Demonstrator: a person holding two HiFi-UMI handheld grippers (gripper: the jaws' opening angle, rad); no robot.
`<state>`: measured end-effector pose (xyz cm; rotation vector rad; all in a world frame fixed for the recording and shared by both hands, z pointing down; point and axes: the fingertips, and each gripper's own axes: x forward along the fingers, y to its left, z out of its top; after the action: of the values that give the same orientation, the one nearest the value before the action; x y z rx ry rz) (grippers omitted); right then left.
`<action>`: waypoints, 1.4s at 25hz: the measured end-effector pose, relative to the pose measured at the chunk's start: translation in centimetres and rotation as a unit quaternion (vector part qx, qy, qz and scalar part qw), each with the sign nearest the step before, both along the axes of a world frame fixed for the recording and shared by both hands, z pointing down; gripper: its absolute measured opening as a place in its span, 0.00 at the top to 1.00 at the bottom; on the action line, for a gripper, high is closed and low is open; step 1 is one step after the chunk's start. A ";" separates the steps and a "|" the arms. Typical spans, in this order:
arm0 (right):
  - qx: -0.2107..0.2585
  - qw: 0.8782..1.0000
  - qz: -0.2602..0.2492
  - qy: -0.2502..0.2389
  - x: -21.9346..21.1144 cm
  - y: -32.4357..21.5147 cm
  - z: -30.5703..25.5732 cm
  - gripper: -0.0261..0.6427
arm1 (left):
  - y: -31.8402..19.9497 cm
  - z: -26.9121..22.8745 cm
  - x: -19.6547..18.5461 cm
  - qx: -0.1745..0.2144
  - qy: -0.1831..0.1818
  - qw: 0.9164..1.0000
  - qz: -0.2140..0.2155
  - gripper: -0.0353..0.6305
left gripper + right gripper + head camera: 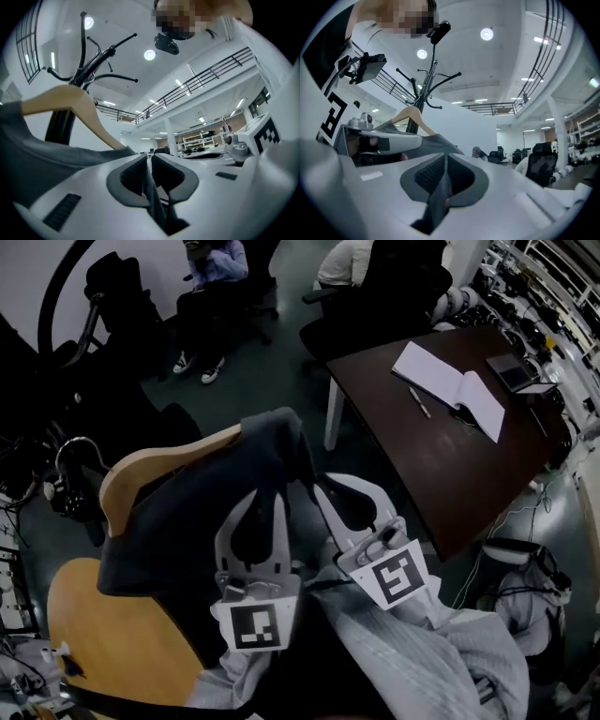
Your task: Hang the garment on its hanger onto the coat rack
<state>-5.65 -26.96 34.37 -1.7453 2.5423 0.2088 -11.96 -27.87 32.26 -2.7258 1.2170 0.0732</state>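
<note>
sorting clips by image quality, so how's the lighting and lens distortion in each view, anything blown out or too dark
Head view: dim overall, the dark garment loses its folds. Left gripper view: heavy fisheye with black corners, ceiling light blown white. Right gripper view: same fisheye, coat rack backlit to a silhouette, another lamp glaring.

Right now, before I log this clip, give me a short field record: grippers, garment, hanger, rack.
left gripper: fingers closed on a fold of the dark grey garment
right gripper: fingers closed on the same garment
hanger: wooden, inside the garment's shoulders
coat rack: black, upright, beyond the hanger
status: garment not yet hung
below: wooden chair seat
</note>
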 end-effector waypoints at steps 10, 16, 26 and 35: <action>-0.064 0.995 0.070 -0.026 6.5 0.6 3.1 0.96 | 0.1 4.1 7.3 -0.077 -0.007 0.996 0.053 0.94; -0.076 0.993 0.089 -0.033 8.6 0.0 3.5 0.96 | -0.6 4.3 9.4 -0.083 -0.004 0.994 0.065 0.94; -0.076 0.995 0.066 -0.016 10.8 -1.1 2.6 0.96 | -1.4 3.4 13.3 -0.080 -0.016 0.994 0.074 0.94; -0.072 0.996 0.043 -0.017 11.6 -3.7 2.9 0.96 | -3.8 3.8 14.4 -0.075 -0.029 0.995 0.061 0.94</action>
<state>5.98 -30.64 37.30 -1.8913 2.5188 -0.0033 2.46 -31.65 36.07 -2.9066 1.0819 -0.0848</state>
